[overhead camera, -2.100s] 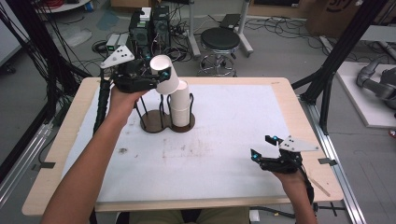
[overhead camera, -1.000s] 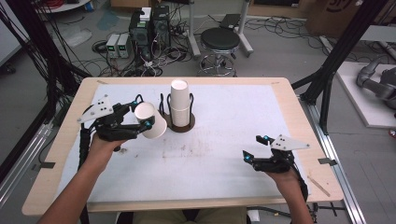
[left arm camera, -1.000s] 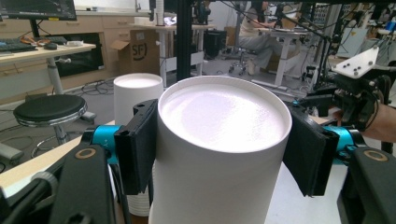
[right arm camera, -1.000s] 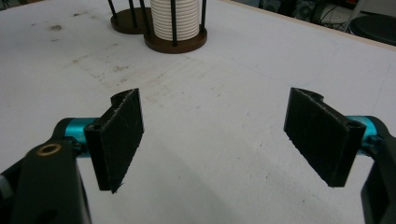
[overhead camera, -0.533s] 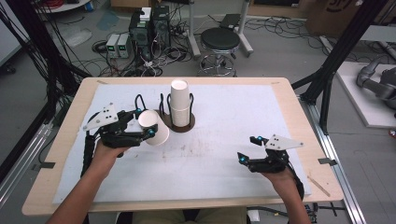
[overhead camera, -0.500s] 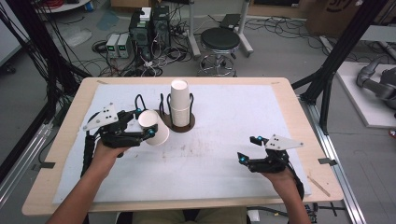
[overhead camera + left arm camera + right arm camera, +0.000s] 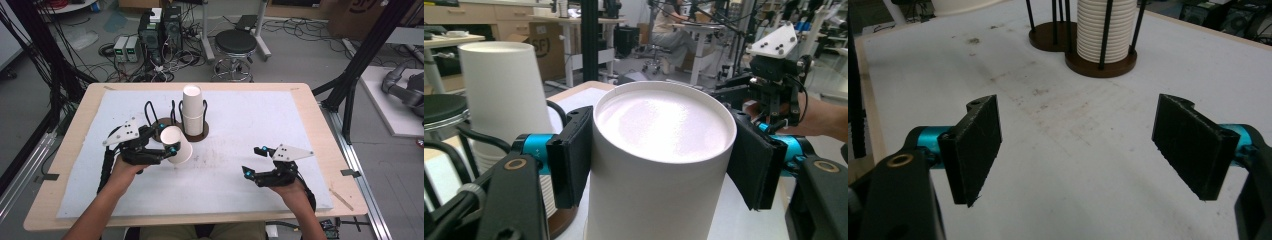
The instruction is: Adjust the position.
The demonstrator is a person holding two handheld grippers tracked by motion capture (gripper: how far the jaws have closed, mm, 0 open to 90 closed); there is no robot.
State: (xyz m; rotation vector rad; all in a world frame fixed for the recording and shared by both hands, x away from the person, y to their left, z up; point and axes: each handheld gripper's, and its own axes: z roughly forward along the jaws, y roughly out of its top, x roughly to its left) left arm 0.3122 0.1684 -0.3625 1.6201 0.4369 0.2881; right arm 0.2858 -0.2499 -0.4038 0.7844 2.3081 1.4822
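Workshop floor behind the bench: cables, computer towers, a black stool [image 7: 235,42]. Wooden table [image 7: 65,155] carries a white mat [image 7: 260,125] over most of its top; the mat is smudged near its middle. All places below are given relative to the cup stack.

Cup stack [image 7: 192,111]: white paper cups, nested, upright in a dark round wire holder [image 7: 200,134] toward the far middle of the mat. A second holder [image 7: 159,128], same kind, touches the first on the person's left; whether it holds anything cannot be told.

Left gripper [image 7: 166,149]: nearer the person than the stack and to its left. Jaws clamped on one single white cup [image 7: 176,144], pads pressed to opposite sides of its wall. The cup is tilted, closed base pointing away from the hand, lifted above the mat just in front of the second holder. In the left gripper view the base [image 7: 665,120] faces the camera, stack close beside it.

Right gripper [image 7: 255,161]: well to the right of the stack and nearer the person, low over the mat. Jaws wide apart, only bare mat between the pads [image 7: 975,145]
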